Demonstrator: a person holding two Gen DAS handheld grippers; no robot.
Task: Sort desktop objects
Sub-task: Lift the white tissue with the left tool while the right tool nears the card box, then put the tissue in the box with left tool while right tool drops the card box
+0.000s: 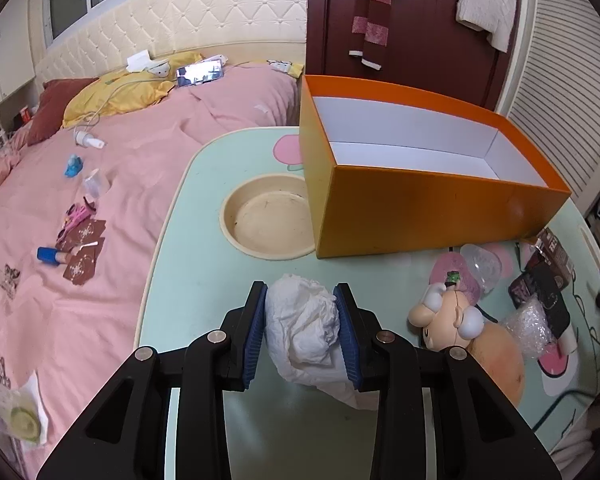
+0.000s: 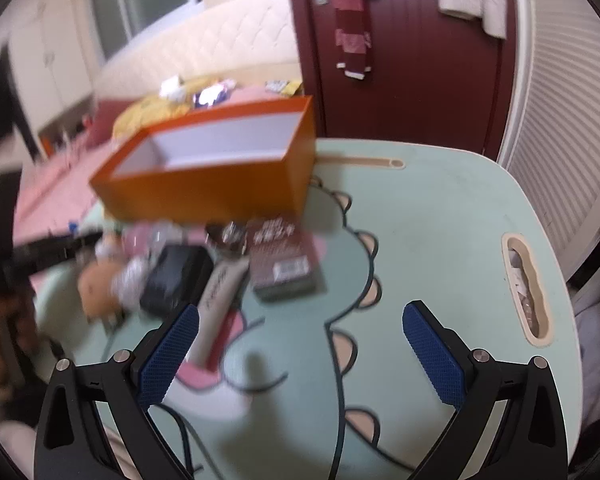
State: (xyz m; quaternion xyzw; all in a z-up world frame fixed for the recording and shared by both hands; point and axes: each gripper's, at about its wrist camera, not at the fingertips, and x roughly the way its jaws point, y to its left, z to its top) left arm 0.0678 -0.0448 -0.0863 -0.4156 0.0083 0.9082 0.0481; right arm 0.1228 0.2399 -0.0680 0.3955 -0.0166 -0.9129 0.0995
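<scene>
My left gripper (image 1: 302,292) is shut on a crumpled white tissue (image 1: 306,330), which bulges between its blue pads above the mint green table (image 1: 196,280). An empty orange box (image 1: 428,204) with a white inside stands beyond it, to the right. My right gripper (image 2: 300,316) is open over the dinosaur print with nothing between its fingers. Ahead of it, blurred, lie a brown packet (image 2: 282,258), a white tube (image 2: 220,284), a black pouch (image 2: 178,276) and a plush doll (image 2: 100,284). The left gripper's arm (image 2: 40,252) shows at the far left.
A beige round recess (image 1: 270,216) is sunk in the table left of the box. The plush doll (image 1: 456,316), a clear cup (image 1: 482,266) and bubble wrap (image 1: 530,326) lie right of my left gripper. A pink bed (image 1: 80,208) with small items lies left.
</scene>
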